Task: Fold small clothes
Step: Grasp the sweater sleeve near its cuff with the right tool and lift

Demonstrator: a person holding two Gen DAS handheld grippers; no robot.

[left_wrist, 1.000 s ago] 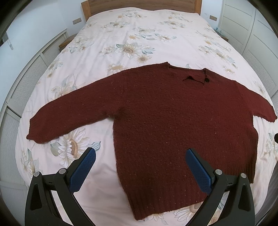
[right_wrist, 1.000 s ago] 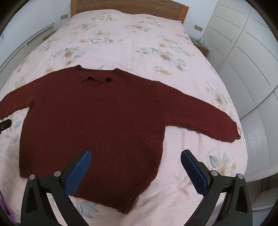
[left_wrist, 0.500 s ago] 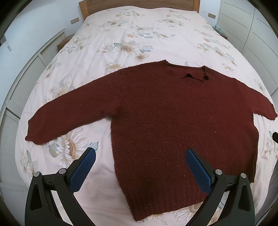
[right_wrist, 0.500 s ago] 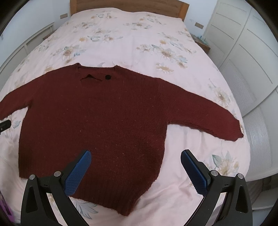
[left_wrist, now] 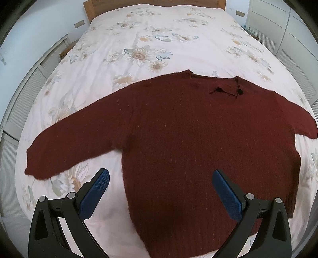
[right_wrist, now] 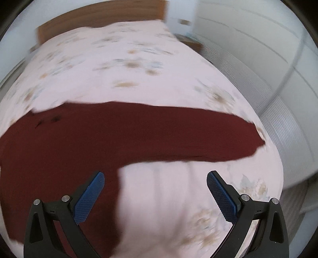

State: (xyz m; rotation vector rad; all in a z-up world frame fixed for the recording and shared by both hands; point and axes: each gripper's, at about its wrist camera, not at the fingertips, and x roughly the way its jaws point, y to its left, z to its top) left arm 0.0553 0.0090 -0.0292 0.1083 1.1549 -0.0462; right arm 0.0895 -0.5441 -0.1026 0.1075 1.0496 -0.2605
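Observation:
A dark red knitted sweater [left_wrist: 198, 142] lies flat on the bed, front up, both sleeves spread out. Its neck opening with a black button [left_wrist: 240, 91] points to the headboard. My left gripper [left_wrist: 161, 178] is open and empty above the sweater's lower left side, its left finger over bare sheet. The sweater also shows in the blurred right wrist view [right_wrist: 83, 142]. My right gripper [right_wrist: 155, 179] is open and empty above the sheet below the right sleeve [right_wrist: 208, 137], near the armpit.
The bed [left_wrist: 159, 39] has a pale pink floral cover and a wooden headboard [left_wrist: 155, 4]. White slatted cupboards [right_wrist: 278, 99] run along the right side, white panels [left_wrist: 17, 103] along the left. The bed's edges lie close to both sleeve ends.
The right gripper has swung fast to the right and lower, toward the right sleeve; its view is blurred. The left gripper has moved slightly closer to the sweater. Both stayed open.

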